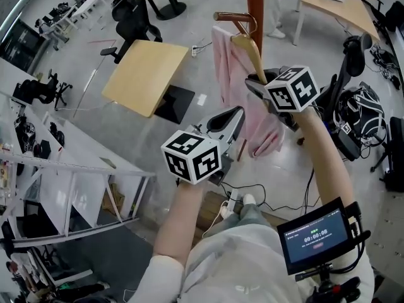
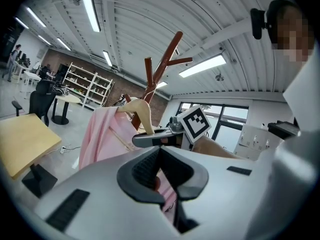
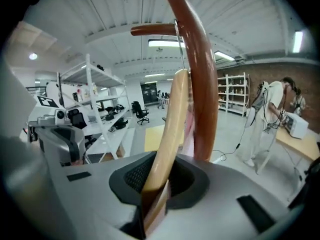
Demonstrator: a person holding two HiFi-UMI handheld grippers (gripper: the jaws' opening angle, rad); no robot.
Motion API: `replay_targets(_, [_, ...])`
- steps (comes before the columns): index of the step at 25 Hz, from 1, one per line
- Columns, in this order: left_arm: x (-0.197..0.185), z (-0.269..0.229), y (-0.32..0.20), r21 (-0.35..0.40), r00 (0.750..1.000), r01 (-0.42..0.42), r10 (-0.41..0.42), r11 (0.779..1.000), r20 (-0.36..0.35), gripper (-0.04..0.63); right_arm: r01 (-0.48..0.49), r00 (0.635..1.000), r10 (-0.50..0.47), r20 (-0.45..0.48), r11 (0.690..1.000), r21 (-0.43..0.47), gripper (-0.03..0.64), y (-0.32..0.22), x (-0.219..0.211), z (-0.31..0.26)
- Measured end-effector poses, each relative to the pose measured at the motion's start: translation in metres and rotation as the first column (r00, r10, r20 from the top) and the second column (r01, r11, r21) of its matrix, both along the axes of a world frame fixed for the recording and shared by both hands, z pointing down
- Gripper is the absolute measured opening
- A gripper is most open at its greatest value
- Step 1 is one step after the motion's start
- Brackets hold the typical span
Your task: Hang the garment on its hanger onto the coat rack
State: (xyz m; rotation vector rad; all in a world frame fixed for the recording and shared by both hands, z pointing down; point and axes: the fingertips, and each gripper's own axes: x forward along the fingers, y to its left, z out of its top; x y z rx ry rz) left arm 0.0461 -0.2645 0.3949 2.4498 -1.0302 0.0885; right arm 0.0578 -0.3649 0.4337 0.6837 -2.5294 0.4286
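Observation:
A pink garment (image 1: 243, 100) hangs on a wooden hanger (image 1: 250, 48) beside the red-brown coat rack pole (image 1: 254, 2). My right gripper (image 1: 257, 84) is shut on one arm of the hanger (image 3: 170, 134), with the pole (image 3: 200, 79) just behind it. The hanger's thin metal hook (image 3: 178, 44) reaches up to a peg (image 3: 155, 30); I cannot tell whether it rests on the peg. My left gripper (image 1: 237, 115) is lower, shut on a fold of the pink garment (image 2: 107, 134). In the left gripper view the rack's forked top (image 2: 160, 71) rises behind the hanger (image 2: 142, 115).
A yellow-topped table (image 1: 146, 74) and a black office chair (image 1: 131, 19) stand left of the rack. White shelving (image 1: 76, 188) fills the lower left. A wooden desk (image 1: 334, 11) and black gear with cables (image 1: 356, 115) lie right. A person (image 3: 262, 124) stands by that desk.

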Motion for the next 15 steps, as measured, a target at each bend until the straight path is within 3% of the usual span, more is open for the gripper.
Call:
replay_targets(4, [0.003, 0.001, 0.002, 0.001, 1.000, -0.002, 0.002, 1.000, -0.006, 0.006, -0.016, 0.999, 0.018, -0.035, 0.999, 0.050, 0.062, -0.001, 0.013, -0.003])
replay_targets(15, [0.002, -0.002, 0.009, 0.006, 1.000, 0.005, -0.005, 1.000, -0.026, 0.006, -0.056, 0.998, 0.056, 0.005, 0.990, 0.131, 0.063, 0.012, 0.038, -0.023])
